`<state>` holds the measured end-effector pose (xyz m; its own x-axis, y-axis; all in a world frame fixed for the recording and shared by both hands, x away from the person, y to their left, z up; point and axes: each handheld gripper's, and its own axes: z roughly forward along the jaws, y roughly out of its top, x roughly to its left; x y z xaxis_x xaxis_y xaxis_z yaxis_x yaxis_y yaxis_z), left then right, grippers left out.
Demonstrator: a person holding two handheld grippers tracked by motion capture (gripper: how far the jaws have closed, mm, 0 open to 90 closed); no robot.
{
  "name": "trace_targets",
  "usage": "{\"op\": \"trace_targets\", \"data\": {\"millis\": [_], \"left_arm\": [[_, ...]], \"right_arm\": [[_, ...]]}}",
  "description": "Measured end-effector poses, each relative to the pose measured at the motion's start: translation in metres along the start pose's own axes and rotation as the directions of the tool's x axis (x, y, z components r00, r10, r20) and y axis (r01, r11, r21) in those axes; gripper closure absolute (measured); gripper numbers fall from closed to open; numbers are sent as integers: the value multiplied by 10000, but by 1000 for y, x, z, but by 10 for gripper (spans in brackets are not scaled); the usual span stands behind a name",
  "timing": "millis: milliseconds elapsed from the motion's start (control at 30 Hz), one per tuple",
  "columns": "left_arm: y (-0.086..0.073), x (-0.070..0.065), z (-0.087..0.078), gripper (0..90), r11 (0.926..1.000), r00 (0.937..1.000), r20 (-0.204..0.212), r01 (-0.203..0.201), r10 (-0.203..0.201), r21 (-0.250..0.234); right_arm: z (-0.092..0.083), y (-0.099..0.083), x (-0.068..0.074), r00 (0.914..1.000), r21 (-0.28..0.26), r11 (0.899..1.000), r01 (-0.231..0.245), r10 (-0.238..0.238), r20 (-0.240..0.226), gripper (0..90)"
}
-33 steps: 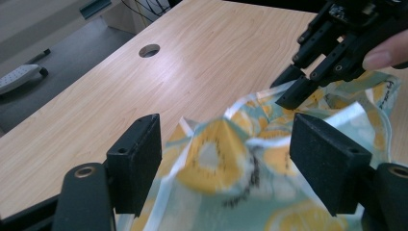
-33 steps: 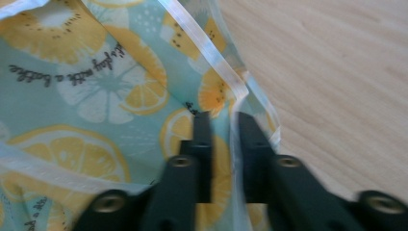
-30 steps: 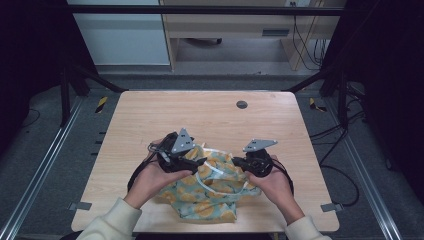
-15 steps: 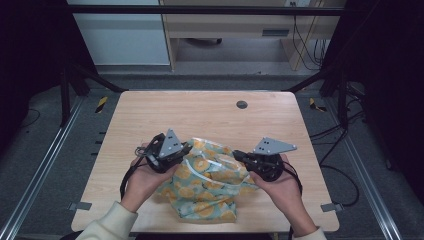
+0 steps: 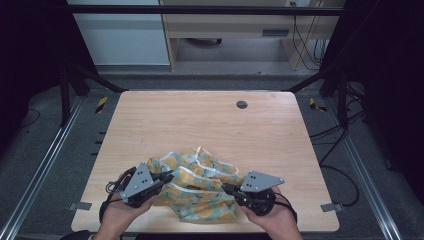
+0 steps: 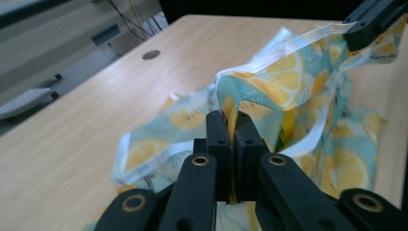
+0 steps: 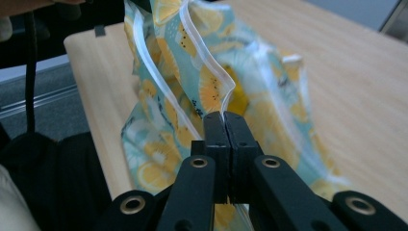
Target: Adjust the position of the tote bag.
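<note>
Since the earlier frame both hands have drawn toward the table's (image 5: 150, 125) near edge, and the left gripper (image 5: 169, 176), whose jaws have just been closing, now pinches the cloth (image 5: 200, 187) at its left side while the right gripper (image 5: 226, 188) stays clenched on its right edge. The high view shows the cloth bunched on the wood between them; the gripper views show fabric caught between each pair of black jaws. The cloth is thin, teal, lemon-printed and white-hemmed (image 7: 211, 72).
</note>
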<state>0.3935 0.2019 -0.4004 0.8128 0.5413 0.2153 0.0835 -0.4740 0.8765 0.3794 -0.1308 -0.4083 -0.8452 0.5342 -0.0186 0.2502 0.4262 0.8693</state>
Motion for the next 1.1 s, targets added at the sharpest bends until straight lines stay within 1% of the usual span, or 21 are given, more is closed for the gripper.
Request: {"op": "trace_targets", "data": {"millis": [133,233,300,333,433,467,500,533,567,600,633,667,700,733,767,833,933,967,1000,1067,1100], "left_arm": [[-18,-4,-2,882,9992,9985,466,-309,297,256],[-30,-4,-1,888,9988,9960,843,-331,301,351],[-35,-6,0,889,9936,9905,1142,-857,770,734],[-37,-6,1,891,9918,9871,1376,-942,818,866],[-45,-7,4,894,9884,9820,1747,-940,724,1190],[-50,-8,9,895,9804,9743,2153,-1035,660,1678],[-52,-10,12,894,9731,9714,2282,-1126,653,2011],[-55,-11,15,894,9640,9739,2154,-1230,717,2356],[-55,-11,15,894,9640,9739,2154,-1230,717,2356],[-59,-12,20,895,9445,9747,2132,-1308,670,3013],[-59,-12,20,895,9445,9747,2132,-1308,670,3013],[-61,-12,22,895,9378,9760,2110,-1226,546,3248],[-64,-10,26,895,9255,9802,1955,-1028,319,3646],[-64,-10,26,894,9255,9802,1955,-1028,319,3646],[-65,-9,27,894,9210,9811,1914,-1017,302,3762],[-65,-8,28,893,9206,9822,1861,-970,271,3783],[-65,-9,28,893,9181,9832,1776,-1073,410,3815],[-65,-9,28,892,9163,9847,1697,-1035,395,3869],[-65,-9,28,892,9163,9847,1697,-1035,395,3869],[-66,-7,26,891,9098,9879,1458,-1080,530,4008],[-66,-7,26,890,9098,9879,1458,-1080,530,4008]], "right_arm": [[8,-11,3,9999,300,9995,20,-17,-125,895],[16,-21,4,9991,468,9988,-127,145,-390,895],[21,-25,6,9987,746,9972,-86,124,-498,896],[25,-29,10,9982,1046,9945,-69,131,-588,897],[30,-34,13,9979,1544,9879,117,-18,-645,898],[32,-37,13,9978,1722,9850,135,-21,-666,899],[35,-39,13,9975,1848,9828,74,58,-705,899],[37,-41,13,9975,1996,9799,34,108,-703,899],[37,-41,13,9975,1996,9799,34,108,-703,899],[41,-44,12,9973,2286,9735,-59,226,-705,899],[41,-44,12,9973,2286,9735,-59,226,-705,899],[44,-47,11,9971,2491,9683,-164,344,-681,899],[46,-48,10,9970,2504,9680,-158,343,-697,899],[47,-48,11,9969,2495,9682,-180,367,-702,898],[47,-48,11,9969,2495,9682,-180,367,-702,898],[47,-46,13,9968,2409,9705,-15,207,-769,870],[42,-40,17,9975,2162,9763,138,15,-707,730],[36,-34,17,9981,1929,9811,165,-47,-616,649],[36,-34,17,9981,1929,9811,165,-47,-616,649],[27,-25,15,9990,1653,9862,124,-51,-447,565],[27,-25,15,9990,1653,9862,124,-51,-447,565]]}}
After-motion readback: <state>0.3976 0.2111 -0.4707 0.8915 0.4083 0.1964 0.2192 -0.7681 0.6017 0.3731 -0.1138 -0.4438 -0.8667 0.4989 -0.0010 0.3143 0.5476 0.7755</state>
